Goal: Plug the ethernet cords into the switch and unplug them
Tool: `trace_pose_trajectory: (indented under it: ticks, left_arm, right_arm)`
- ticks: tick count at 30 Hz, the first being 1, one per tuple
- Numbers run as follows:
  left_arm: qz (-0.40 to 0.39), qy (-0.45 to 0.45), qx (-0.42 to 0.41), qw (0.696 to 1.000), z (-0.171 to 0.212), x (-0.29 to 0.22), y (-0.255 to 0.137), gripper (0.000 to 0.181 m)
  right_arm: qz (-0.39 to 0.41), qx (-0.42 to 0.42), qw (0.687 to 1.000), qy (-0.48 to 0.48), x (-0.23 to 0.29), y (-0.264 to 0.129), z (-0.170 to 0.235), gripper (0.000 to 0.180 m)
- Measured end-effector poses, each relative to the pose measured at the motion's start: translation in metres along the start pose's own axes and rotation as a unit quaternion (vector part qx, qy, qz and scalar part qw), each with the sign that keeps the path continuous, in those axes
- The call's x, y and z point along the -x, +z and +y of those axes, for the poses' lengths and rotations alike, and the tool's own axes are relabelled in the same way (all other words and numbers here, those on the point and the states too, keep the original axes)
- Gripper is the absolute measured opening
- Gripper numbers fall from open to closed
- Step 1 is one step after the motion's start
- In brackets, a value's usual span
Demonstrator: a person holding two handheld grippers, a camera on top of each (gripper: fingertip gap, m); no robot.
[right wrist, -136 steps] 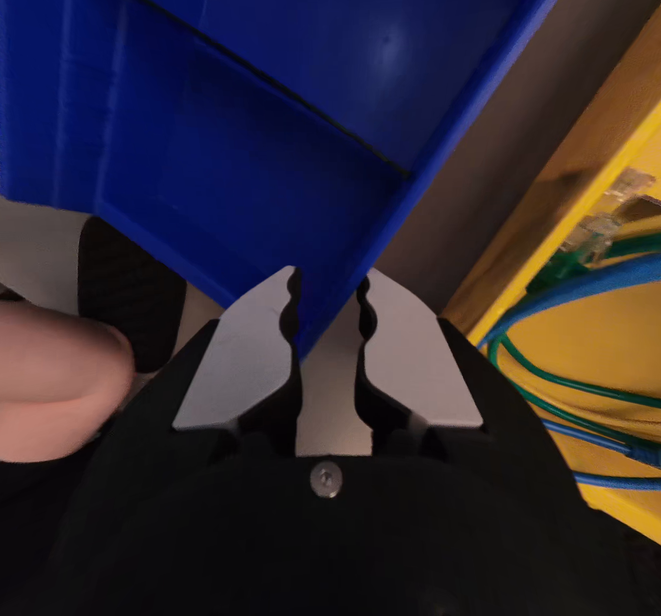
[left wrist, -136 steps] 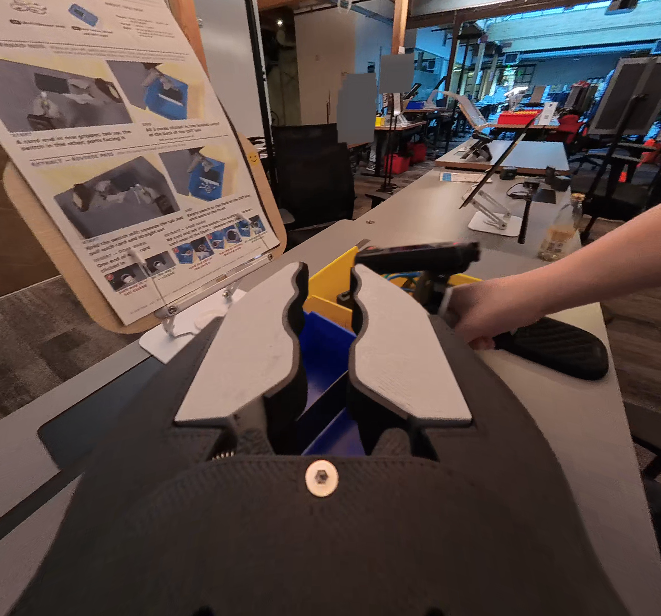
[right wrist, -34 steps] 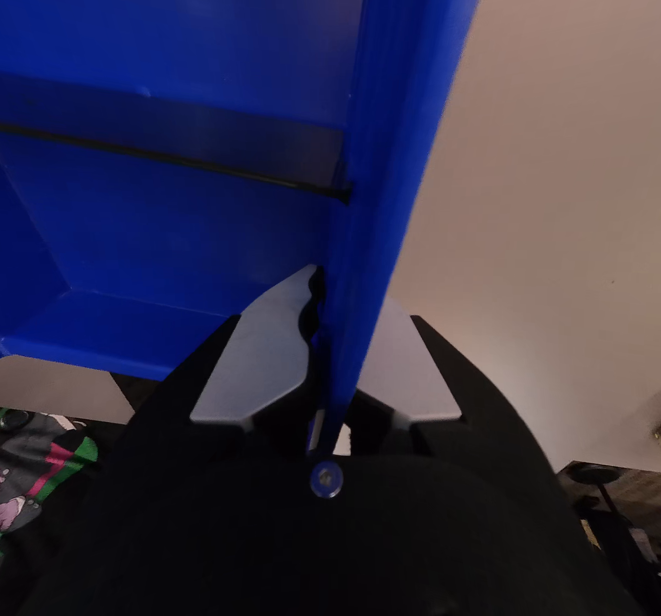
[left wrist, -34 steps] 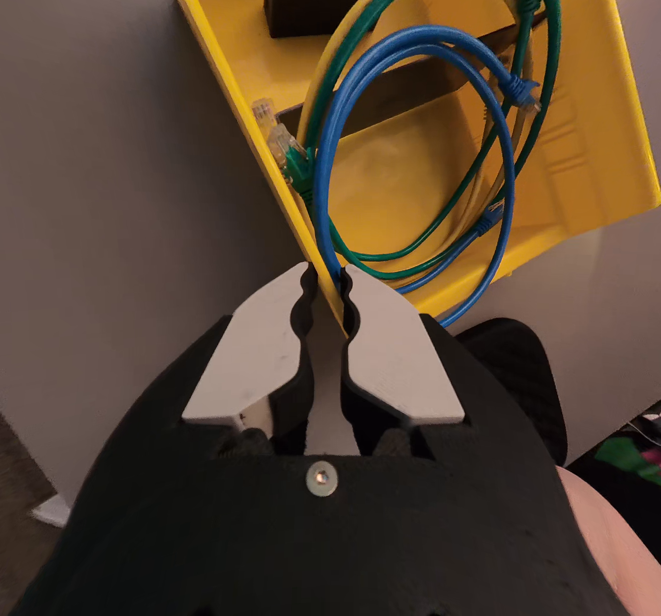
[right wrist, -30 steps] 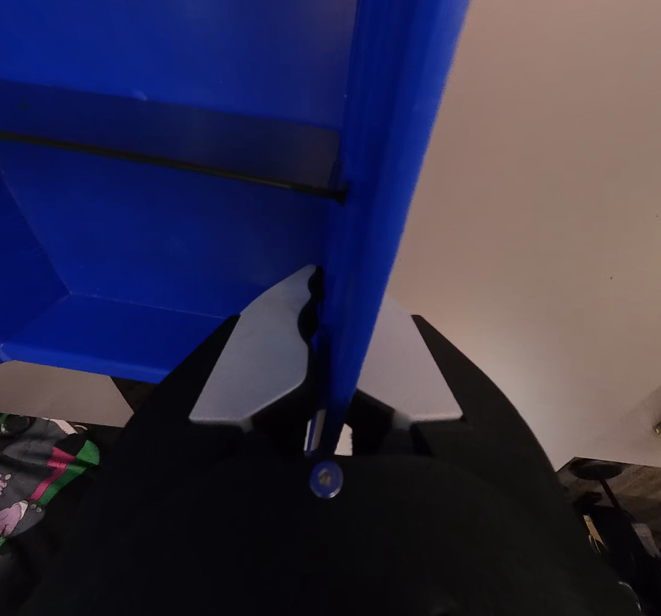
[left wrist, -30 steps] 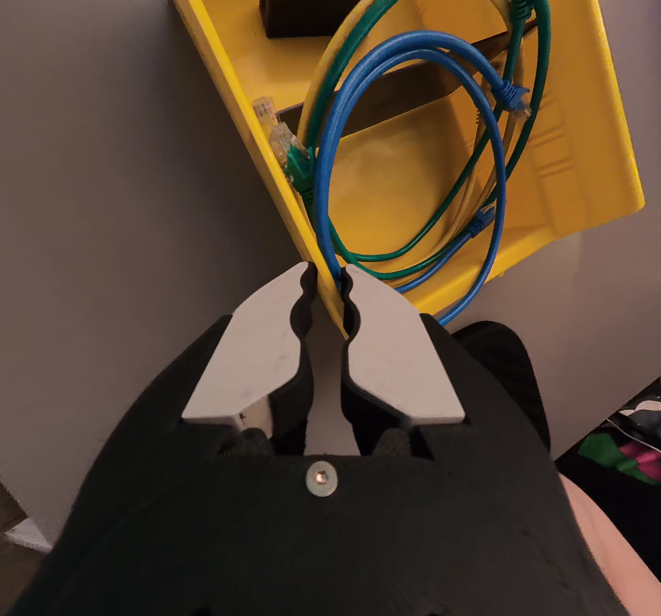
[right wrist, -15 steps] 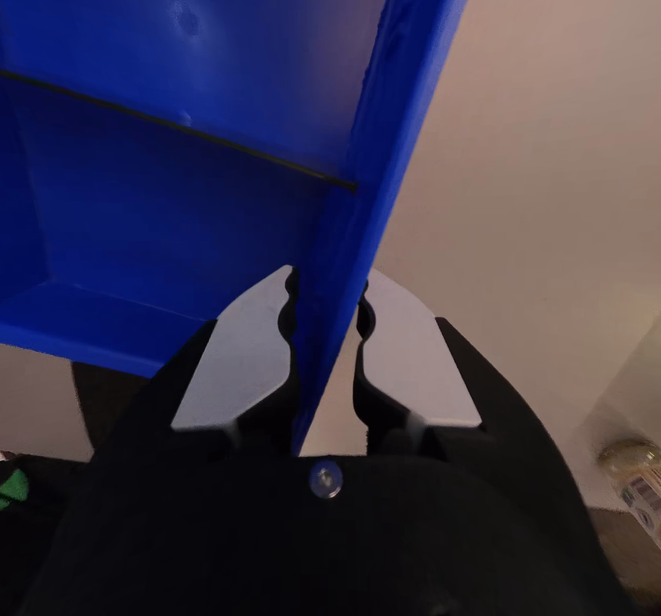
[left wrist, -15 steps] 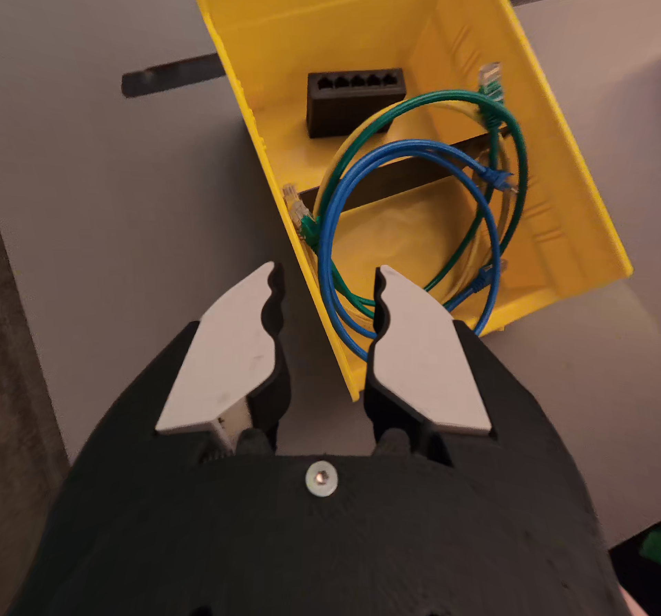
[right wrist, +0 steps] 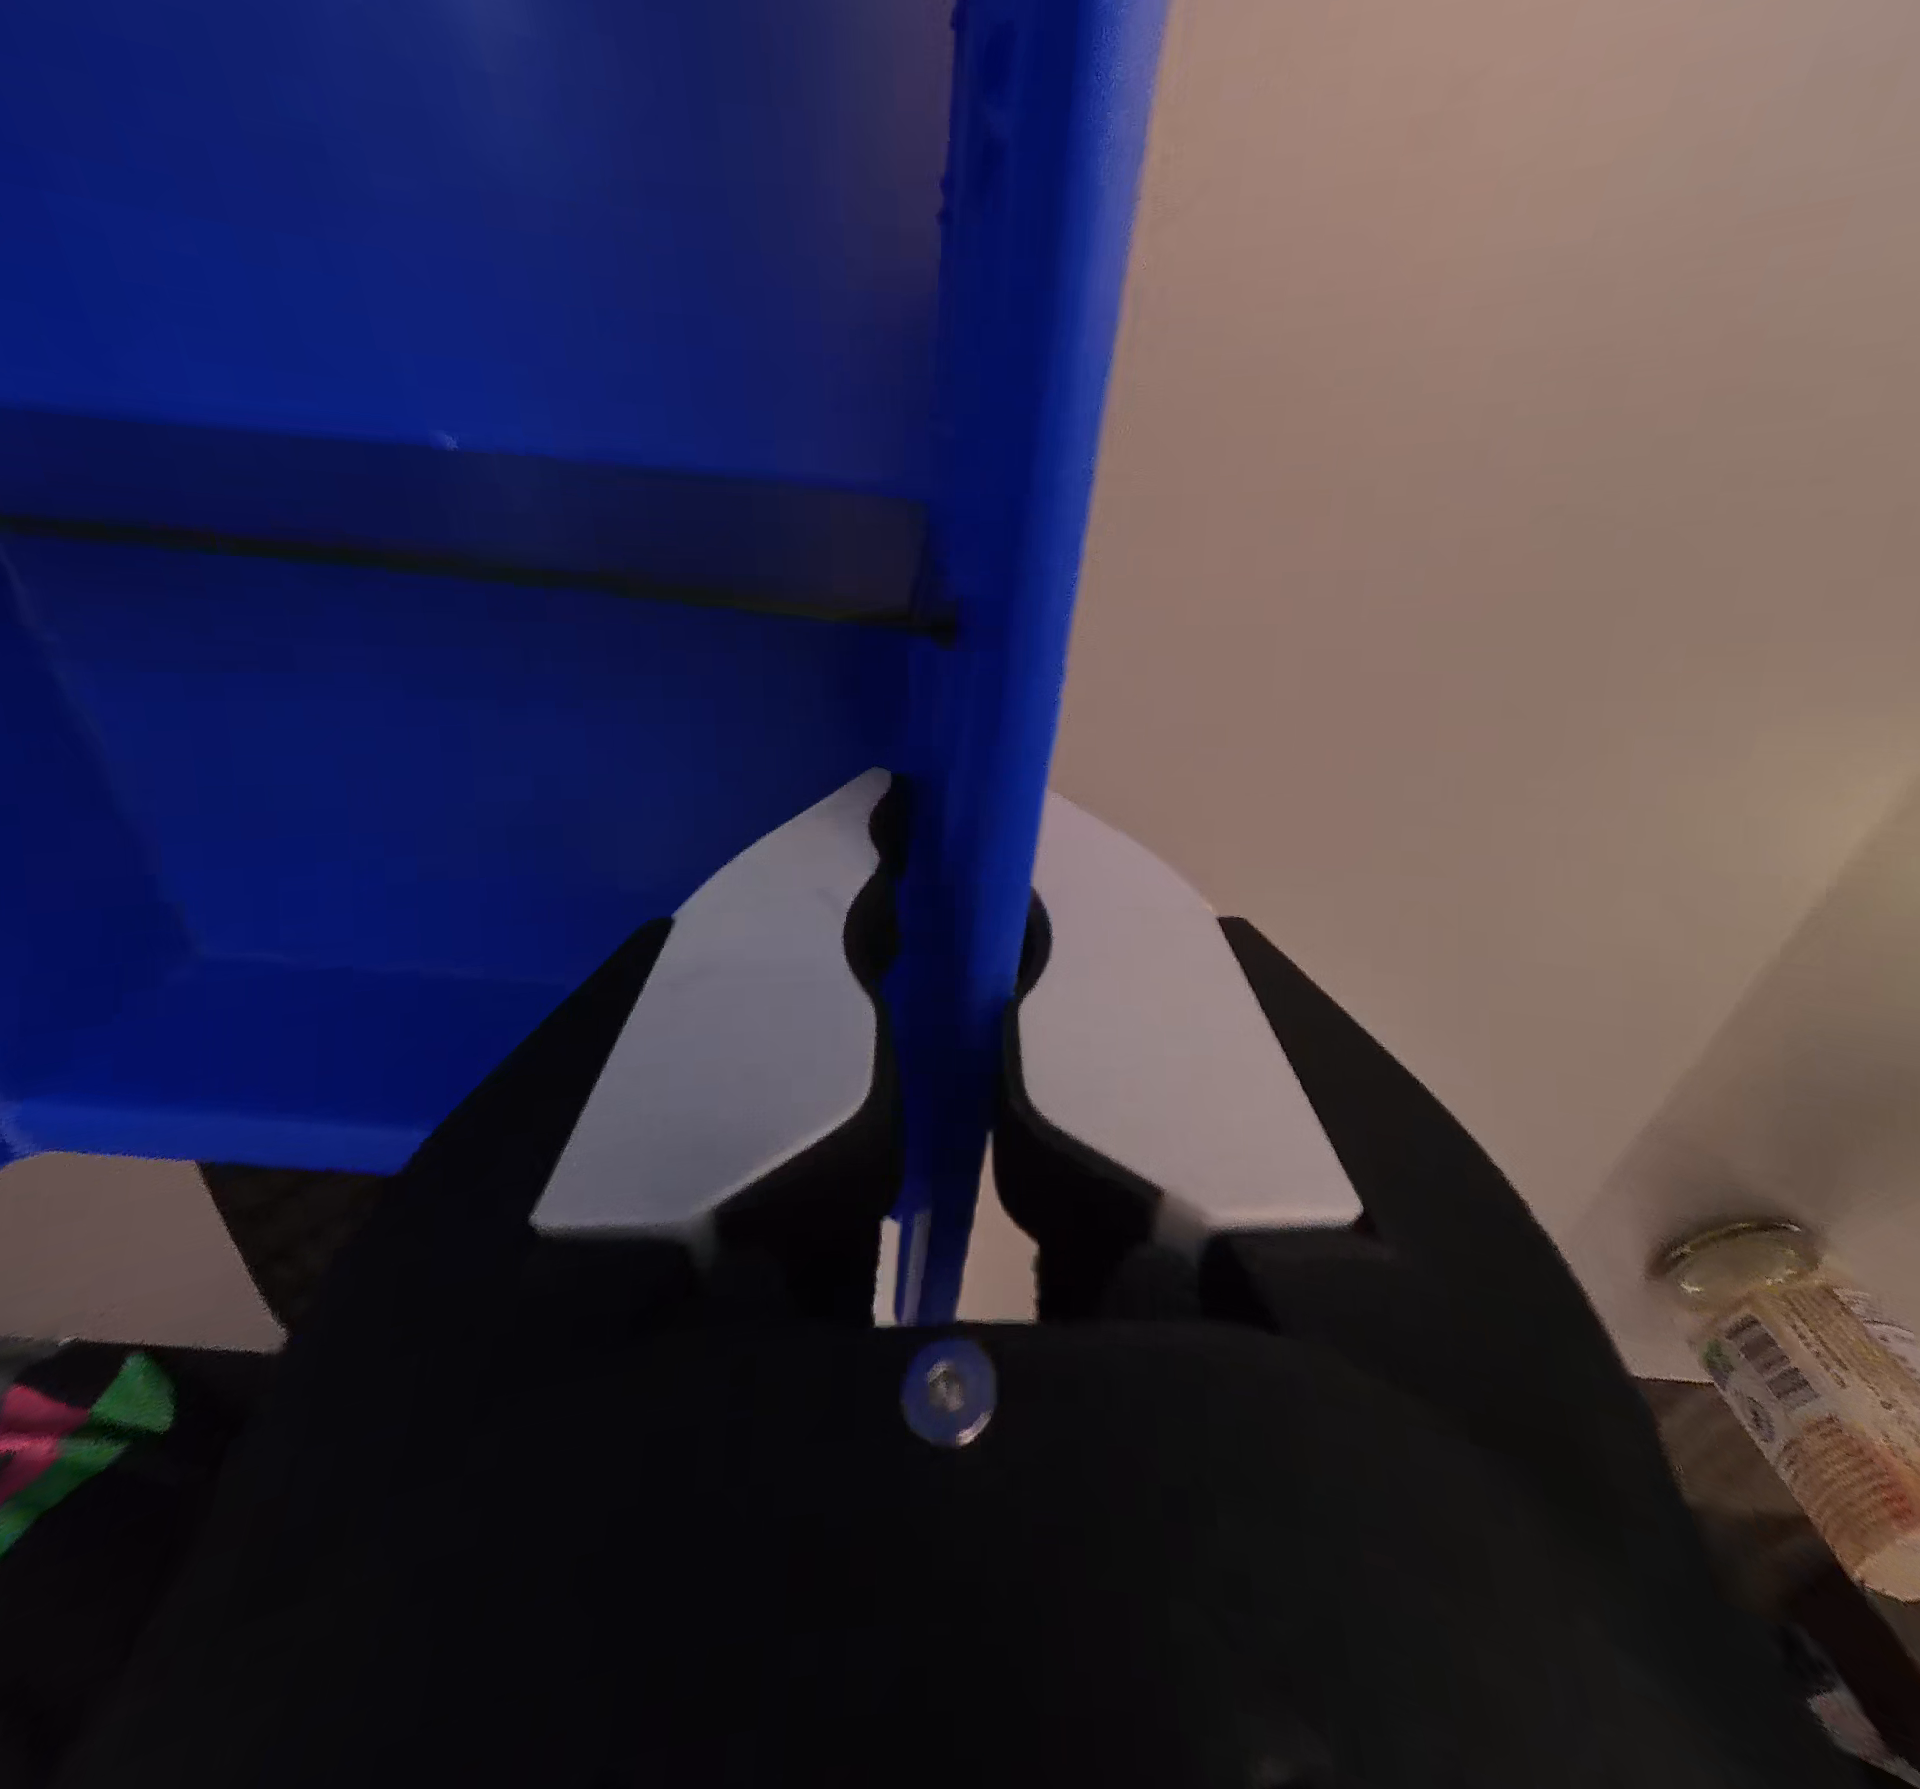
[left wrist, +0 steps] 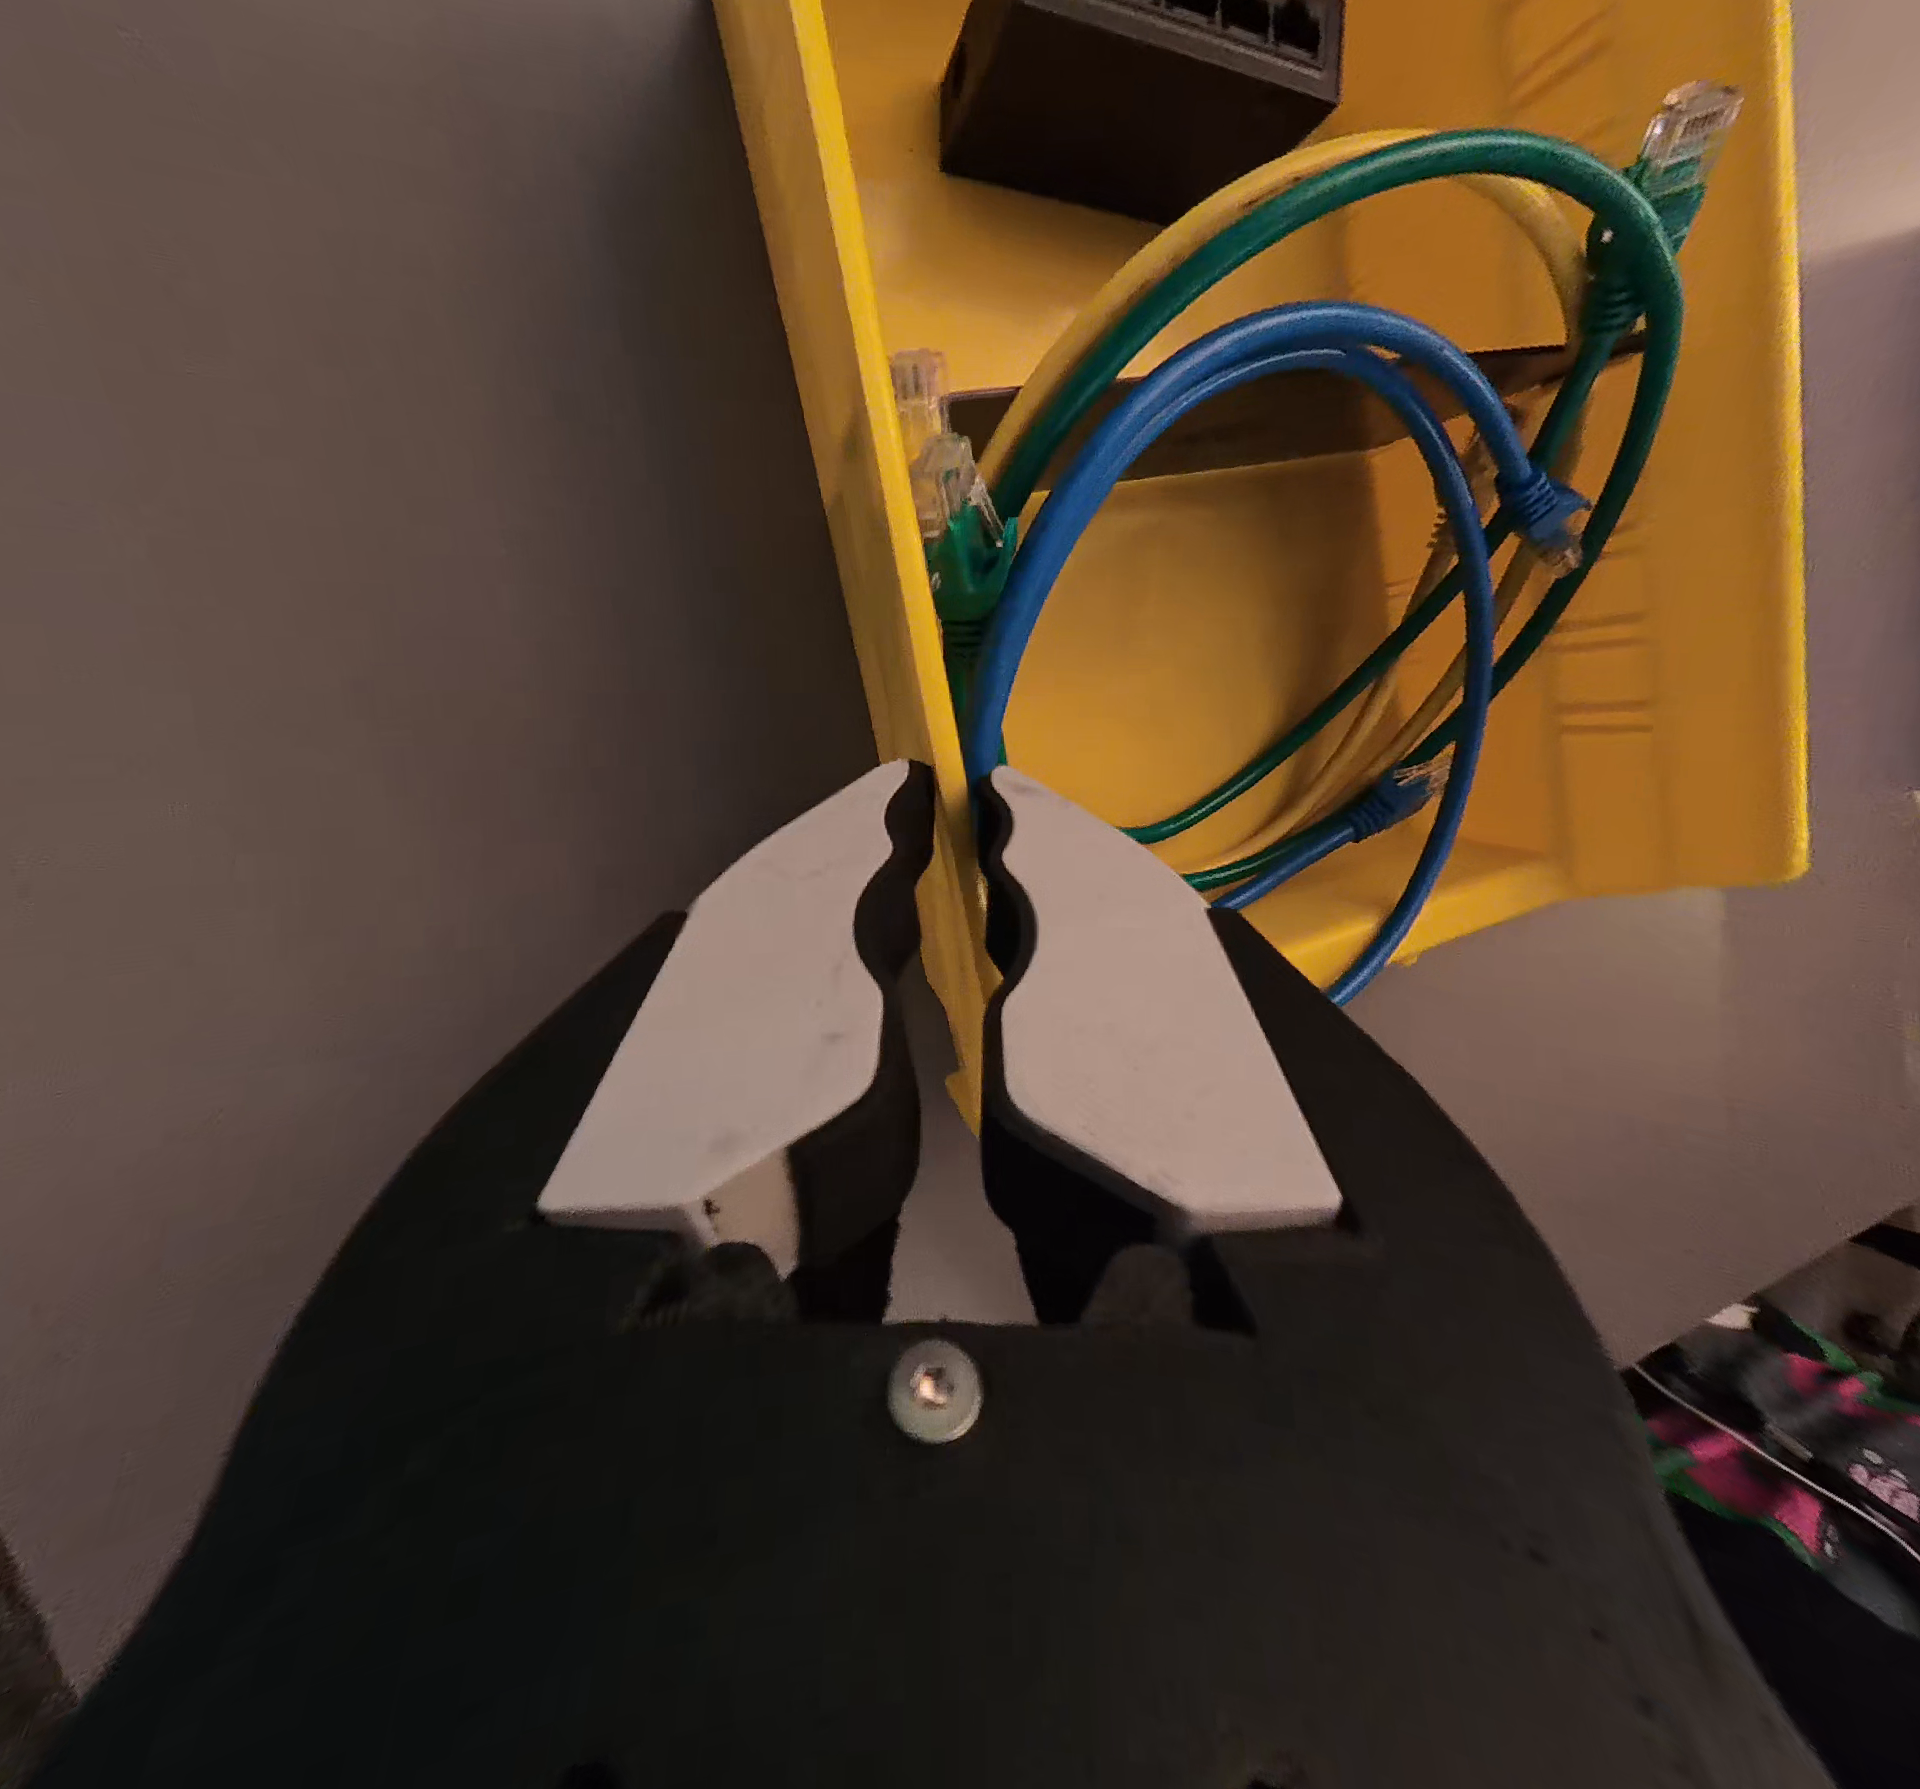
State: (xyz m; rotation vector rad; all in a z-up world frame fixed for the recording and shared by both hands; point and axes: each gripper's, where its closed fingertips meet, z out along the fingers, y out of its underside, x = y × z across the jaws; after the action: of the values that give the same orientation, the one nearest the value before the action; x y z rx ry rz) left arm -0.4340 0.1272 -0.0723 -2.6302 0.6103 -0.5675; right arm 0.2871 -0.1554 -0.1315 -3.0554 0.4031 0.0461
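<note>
The left gripper (left wrist: 951, 892) has its jaws pinched tight on the near side wall of the yellow bin (left wrist: 831, 305), which sits on the grey table (left wrist: 364, 389). Inside the bin, at its far end, lies the black switch (left wrist: 1132, 98). Its long side runs across the bin and its row of ports faces up and toward the gripper. Nearer than the switch, the blue cord (left wrist: 1226, 617), green cord (left wrist: 1382, 181) and yellow cord (left wrist: 1226, 233) lie coiled in loops, none plugged in. The right gripper (right wrist: 951, 892) has its jaws clamped on the side wall of a blue bin (right wrist: 468, 285). A bottle (right wrist: 1808, 1396) lies off to its right.
</note>
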Motion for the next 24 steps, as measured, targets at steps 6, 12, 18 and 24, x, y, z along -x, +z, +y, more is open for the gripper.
trace_pose_trajectory:
  ticks: [6, 12, 18, 24]
  left_arm:
    - [-0.026, 0.017, -0.019, 0.999, 0.004, 0.013, -0.012, 0.005]
    - [-0.057, 0.141, -0.224, 0.963, -0.059, -0.022, -0.065, 0.048]
    - [-0.164, 0.312, -0.141, 0.925, -0.062, -0.044, -0.011, 0.057]
    - [-0.183, 0.327, -0.042, 0.926, -0.05, -0.026, 0.028, 0.045]
  right_arm:
    - [-0.031, -0.019, 0.999, 0.001, 0.0, 0.001, -0.001, 0.014]
    - [0.092, -0.137, 0.986, -0.005, -0.017, -0.046, -0.012, 0.035]
    - [0.155, -0.508, 0.842, -0.094, 0.048, -0.197, -0.063, 0.057]
    - [0.139, -0.706, 0.678, -0.151, 0.126, -0.294, -0.061, 0.064]
